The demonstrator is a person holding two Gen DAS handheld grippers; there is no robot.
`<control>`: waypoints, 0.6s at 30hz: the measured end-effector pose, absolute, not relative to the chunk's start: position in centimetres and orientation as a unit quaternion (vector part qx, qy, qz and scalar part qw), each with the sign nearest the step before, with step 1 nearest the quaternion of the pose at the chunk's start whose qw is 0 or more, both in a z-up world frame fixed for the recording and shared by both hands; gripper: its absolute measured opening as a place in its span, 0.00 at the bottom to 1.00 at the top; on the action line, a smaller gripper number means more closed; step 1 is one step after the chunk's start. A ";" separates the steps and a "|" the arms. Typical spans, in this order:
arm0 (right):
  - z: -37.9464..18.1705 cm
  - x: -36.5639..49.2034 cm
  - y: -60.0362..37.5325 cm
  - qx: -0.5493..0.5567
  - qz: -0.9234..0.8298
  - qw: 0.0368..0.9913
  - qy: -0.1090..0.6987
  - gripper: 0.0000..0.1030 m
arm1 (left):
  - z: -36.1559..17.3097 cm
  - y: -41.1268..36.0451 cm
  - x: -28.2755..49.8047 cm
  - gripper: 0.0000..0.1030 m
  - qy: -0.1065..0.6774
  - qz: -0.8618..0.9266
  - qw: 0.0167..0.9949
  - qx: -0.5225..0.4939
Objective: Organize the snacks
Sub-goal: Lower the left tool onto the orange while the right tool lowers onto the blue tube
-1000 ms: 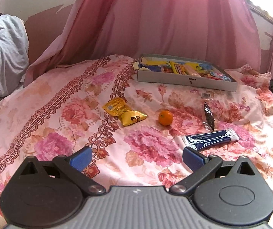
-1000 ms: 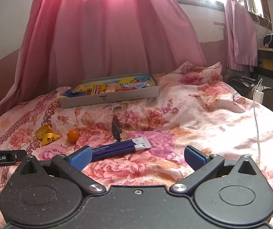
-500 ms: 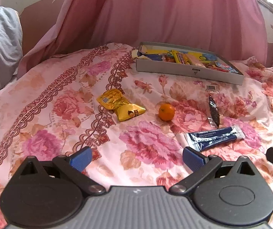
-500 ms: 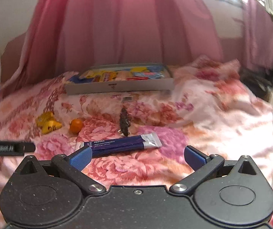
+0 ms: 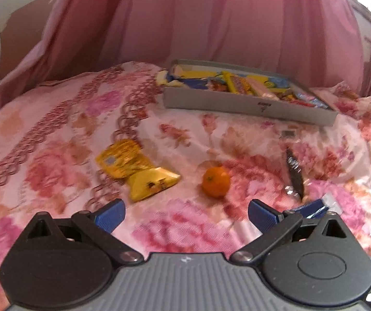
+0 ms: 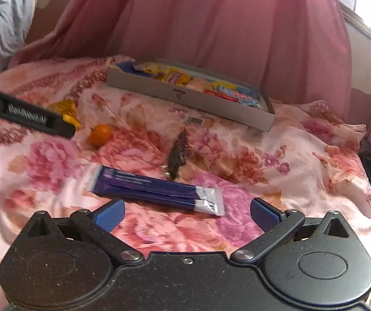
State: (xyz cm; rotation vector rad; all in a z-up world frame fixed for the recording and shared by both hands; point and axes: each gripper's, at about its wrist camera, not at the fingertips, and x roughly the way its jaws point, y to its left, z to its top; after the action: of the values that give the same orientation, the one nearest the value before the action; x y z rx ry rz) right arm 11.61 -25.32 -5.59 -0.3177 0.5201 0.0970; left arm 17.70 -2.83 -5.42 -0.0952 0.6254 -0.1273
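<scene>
On the bedspread (image 5: pixel 63 134), both grippers, left (image 5: pixel 186 213) and right (image 6: pixel 186 213), hang empty, fingers spread; orange (image 5: pixel 216 182) lies ahead of left, blue packet (image 6: pixel 156 190) before right

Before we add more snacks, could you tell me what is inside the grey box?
The grey box holds yellow, blue and red snack packets crowded together. Its near wall hides the floor and lower layers.

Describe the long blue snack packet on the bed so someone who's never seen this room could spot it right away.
Start at the grey snack tray on the floral bedspread, then come toward the camera past the dark wrapped snack. The blue packet lies flat just ahead of the open right tongs. It is the only long, dark blue item, with a silvery sealed end, unlike the round orange and yellow packets.
</scene>
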 end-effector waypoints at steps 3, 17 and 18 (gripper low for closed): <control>-6.6 12.9 -26.1 -0.185 0.043 0.946 0.262 0.99 | -5.7 -3.5 18.8 1.00 0.303 -0.073 0.949 -0.049; -10.1 17.5 -26.4 -0.246 0.053 0.931 0.264 0.76 | -7.2 -5.7 23.0 0.96 0.287 -0.089 0.954 -0.014; -10.2 17.5 -26.2 -0.250 0.059 0.931 0.258 0.71 | -7.3 -5.8 23.1 0.94 0.287 -0.092 0.953 -0.012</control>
State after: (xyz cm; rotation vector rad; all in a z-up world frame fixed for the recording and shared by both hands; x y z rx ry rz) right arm 17.51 -26.19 -10.18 -0.5123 0.5271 0.1203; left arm 23.12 -5.84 -7.27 -0.0244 0.5837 -0.1866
